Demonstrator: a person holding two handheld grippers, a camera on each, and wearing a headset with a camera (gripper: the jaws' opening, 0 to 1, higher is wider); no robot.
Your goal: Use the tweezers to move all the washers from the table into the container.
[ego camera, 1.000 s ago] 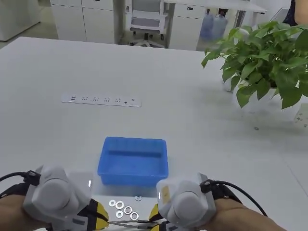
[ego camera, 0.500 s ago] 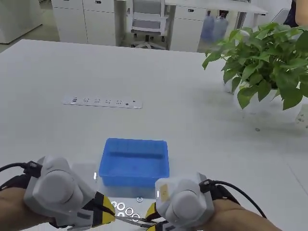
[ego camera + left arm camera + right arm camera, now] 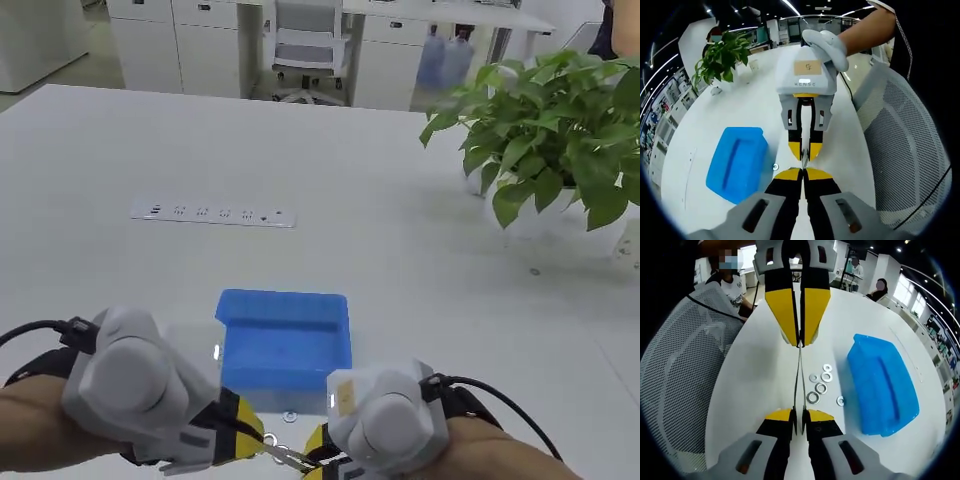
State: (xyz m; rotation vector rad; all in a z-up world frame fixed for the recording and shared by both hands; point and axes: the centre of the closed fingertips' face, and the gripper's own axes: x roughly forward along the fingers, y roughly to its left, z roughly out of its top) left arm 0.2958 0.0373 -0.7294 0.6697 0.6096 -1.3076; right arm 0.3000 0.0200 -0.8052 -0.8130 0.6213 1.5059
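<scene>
Head view: both grippers sit at the bottom edge, the left gripper [image 3: 258, 441] at 7 o'clock and the right gripper [image 3: 313, 459] at 6. The tweezers [image 3: 288, 457] run between their yellow tips. The blue container [image 3: 285, 335] is just above them, and one washer [image 3: 289, 417] lies on the table [image 3: 400, 250] right in front of its near wall. There's a white power strip [image 3: 212, 212] at 11 o'clock, a potted plant [image 3: 550, 130] at 2 and an office chair [image 3: 305, 40] at 12. The yellowish sticker [image 3: 342, 400] on the right gripper is too small to read, same with the power strip's markings.

Left gripper view: its own jaws come up from 6 o'clock, pressed together on one end of the tweezers. The right gripper faces it from 12. Its tan sticker has a handwritten mark, maybe a "C", and the tiny printed line below it I can't make out. The container is at 8 o'clock.

Right gripper view: its own jaws at 6 o'clock are almost closed, pinching the two tweezer legs. The left gripper clamps the far end at 12. Six washers [image 3: 820, 388] lie loose on the table at 3 o'clock, between the tweezers and the container, and a mesh chair back [image 3: 680, 375] is at 9.
</scene>
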